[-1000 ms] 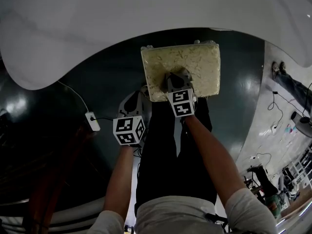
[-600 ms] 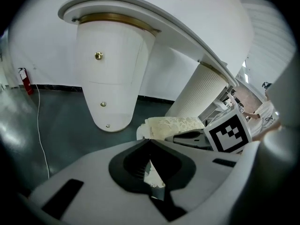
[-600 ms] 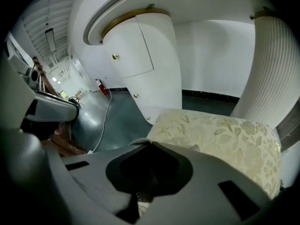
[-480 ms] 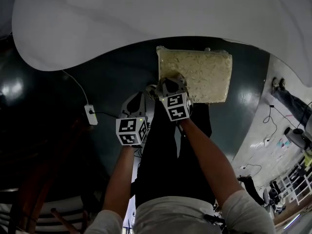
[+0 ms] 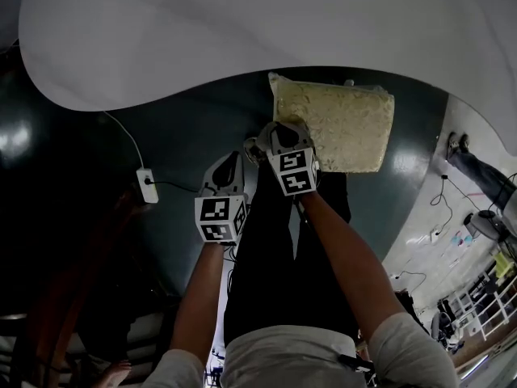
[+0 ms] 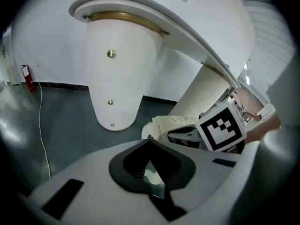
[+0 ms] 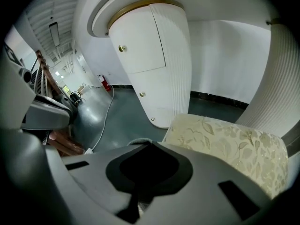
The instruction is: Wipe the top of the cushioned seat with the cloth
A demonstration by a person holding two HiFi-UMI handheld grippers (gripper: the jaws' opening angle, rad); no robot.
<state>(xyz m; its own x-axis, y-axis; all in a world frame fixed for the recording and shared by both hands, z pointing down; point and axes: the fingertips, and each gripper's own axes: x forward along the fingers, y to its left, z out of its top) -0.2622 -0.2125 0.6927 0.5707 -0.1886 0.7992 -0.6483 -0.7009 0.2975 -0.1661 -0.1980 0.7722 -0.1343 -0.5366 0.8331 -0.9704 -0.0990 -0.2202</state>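
One seat (image 5: 343,124), one cloth (image 7: 139,141), two tongs. The right tongs (image 5: 283,129) pinch the cloth; the left tongs (image 5: 229,165) are closed and empty. The right tongs have slid to the seat's corner.

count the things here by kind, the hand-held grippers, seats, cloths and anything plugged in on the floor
hand-held grippers: 2 (left hand-held gripper, right hand-held gripper)
cushioned seat: 1
cloth: 1
power strip: 1
total: 5

Nothing readable is showing: no text, brands, numbers. Cubes on left gripper (image 5: 233,157) and right gripper (image 5: 279,128) are carrying only square markers.
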